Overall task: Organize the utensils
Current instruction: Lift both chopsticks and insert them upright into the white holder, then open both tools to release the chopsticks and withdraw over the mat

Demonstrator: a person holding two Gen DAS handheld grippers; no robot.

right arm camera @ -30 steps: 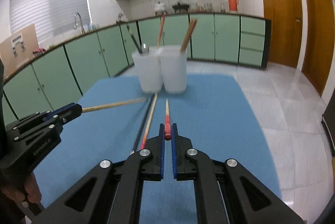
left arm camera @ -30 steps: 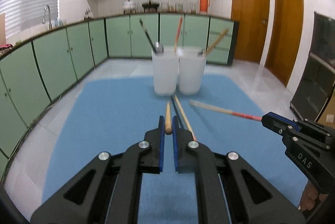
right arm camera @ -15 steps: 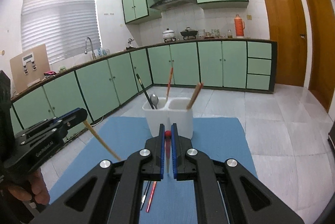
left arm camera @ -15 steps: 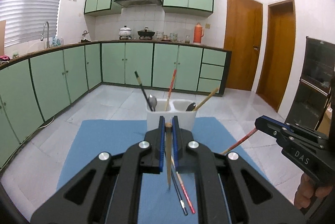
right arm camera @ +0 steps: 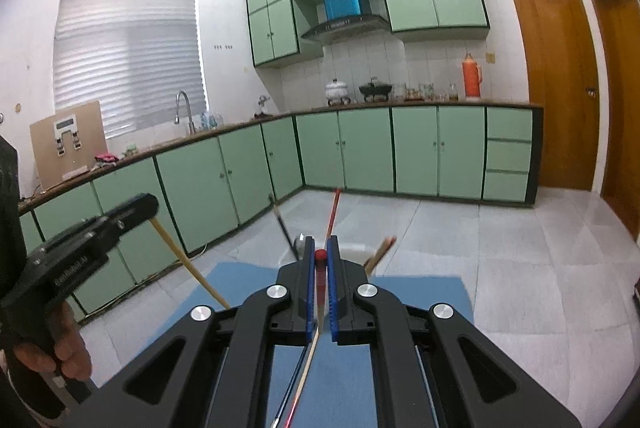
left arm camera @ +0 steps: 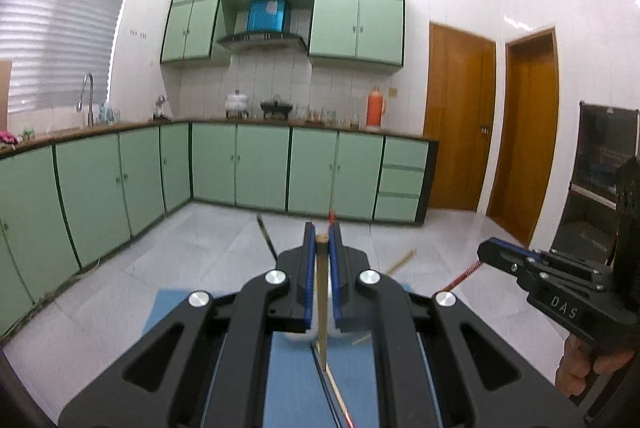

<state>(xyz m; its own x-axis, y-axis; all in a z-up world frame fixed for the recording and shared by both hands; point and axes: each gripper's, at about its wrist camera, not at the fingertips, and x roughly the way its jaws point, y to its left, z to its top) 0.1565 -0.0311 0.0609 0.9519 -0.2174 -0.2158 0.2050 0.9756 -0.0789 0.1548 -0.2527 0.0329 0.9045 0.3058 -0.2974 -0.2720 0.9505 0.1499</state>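
My left claw point(left arm camera: 322, 240) was clamped on a plain wooden chopstick point(left arm camera: 321, 292) and my right claw point(right arm camera: 320, 254) on a red-tipped chopstick point(right arm camera: 320, 268), each pinched near its top so it hung downward. The white plastic holder cups point(right arm camera: 352, 251) sat low centre on the blue-covered tabletop point(right arm camera: 432, 300), with open room all round.

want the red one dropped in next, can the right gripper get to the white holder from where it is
Probably yes: the right gripper, shut on the red-tipped chopstick, hangs just short of the white holder, with nothing between them.
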